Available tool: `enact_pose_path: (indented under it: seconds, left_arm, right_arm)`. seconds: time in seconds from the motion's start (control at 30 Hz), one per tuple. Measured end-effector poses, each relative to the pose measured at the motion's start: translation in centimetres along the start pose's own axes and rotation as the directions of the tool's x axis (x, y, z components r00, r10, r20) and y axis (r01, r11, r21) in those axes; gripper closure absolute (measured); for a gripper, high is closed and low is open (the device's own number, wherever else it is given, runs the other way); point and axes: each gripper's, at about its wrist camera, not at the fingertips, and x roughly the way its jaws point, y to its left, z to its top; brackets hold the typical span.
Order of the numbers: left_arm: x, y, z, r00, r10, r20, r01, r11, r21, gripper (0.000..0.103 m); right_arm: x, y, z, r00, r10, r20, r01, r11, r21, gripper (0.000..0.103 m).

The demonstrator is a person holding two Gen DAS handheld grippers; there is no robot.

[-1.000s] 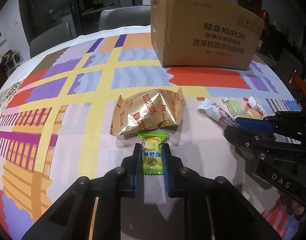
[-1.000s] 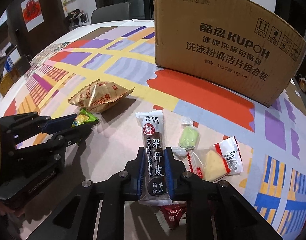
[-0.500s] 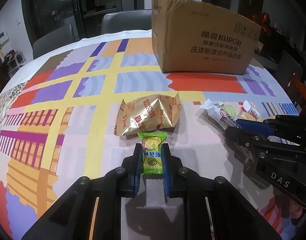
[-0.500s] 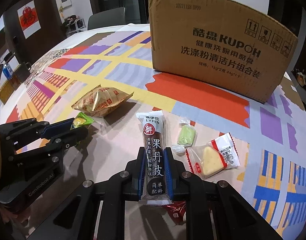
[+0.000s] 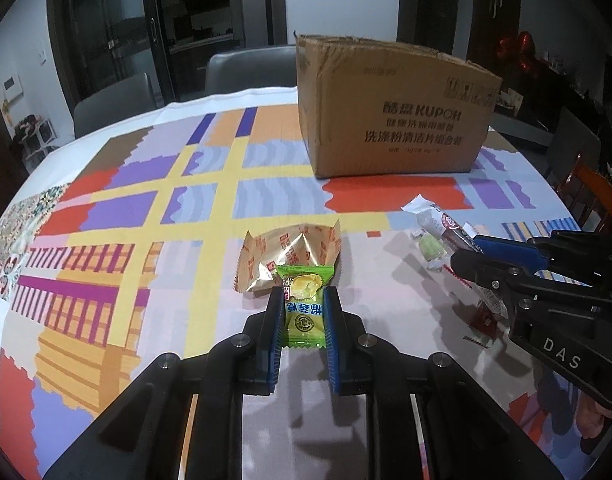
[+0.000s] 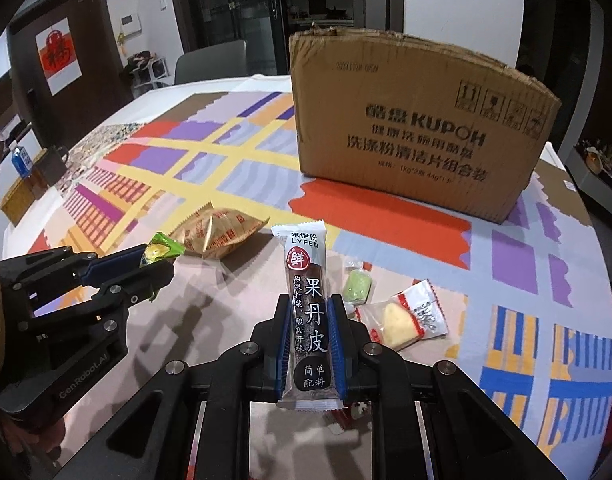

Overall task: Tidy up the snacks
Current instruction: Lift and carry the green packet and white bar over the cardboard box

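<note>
My left gripper [image 5: 304, 300] is shut on a small green candy packet [image 5: 304, 306], held above the tablecloth just in front of a gold foil snack bag [image 5: 292, 254]. My right gripper [image 6: 309, 312] is shut on a long dark fruit-leather bar [image 6: 308, 304], lifted off the cloth. The open cardboard box [image 6: 410, 128] stands at the far side of the table. In the right wrist view the left gripper [image 6: 162, 262] shows at the left with the green candy packet [image 6: 162, 249] at its tip. The right gripper [image 5: 468, 252] shows at the right of the left wrist view.
A pale green candy [image 6: 358, 286], a clear packet with a yellow wedge [image 6: 406, 316] and a red wrapper [image 6: 348, 416] lie on the patterned tablecloth [image 6: 226, 168] by the right gripper. Grey chairs [image 5: 246, 70] stand beyond the table.
Both grippers have risen with their snacks held. The green candy and the dark bar are off the cloth and the box looks farther away.
</note>
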Motion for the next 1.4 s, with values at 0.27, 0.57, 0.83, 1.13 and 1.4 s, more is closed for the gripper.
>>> enact_pose_path:
  seconds: [0.27,0.57,0.83,1.13,1.4]
  left_arm:
    - [-1.5,-0.5,0.4,1.000,0.010,0.023,-0.010,1.000,0.000,0.083]
    - [-3.1,-1.1,1.2,0.998,0.019,0.052,-0.020,1.000,0.002,0.083]
    - [-4.4,-2.2,2.4,0.997,0.012,0.075,-0.013,1.000,0.010,0.083]
    - [-5.6,-3.4,4.1,0.995,0.010,0.102,-0.012,1.000,0.019,0.083]
    - [-6.4,-4.1,5.7,0.992,0.003,0.128,-0.006,1.000,0.020,0.083]
  right_arm:
    - [-1.9,-0.2,0.0,0.999,-0.013,0.032,0.012,1.000,0.009,0.084]
    - [-3.7,-0.7,0.2,0.998,-0.029,0.061,0.027,0.999,0.029,0.084]
    - [-5.2,-1.5,0.5,0.995,-0.044,0.089,0.038,0.998,0.058,0.084]
    - [-7.6,-2.8,1.1,0.989,-0.076,0.128,0.064,0.994,0.089,0.084]
    - [-9.4,-3.7,2.0,0.982,-0.107,0.159,0.092,0.991,0.098,0.084]
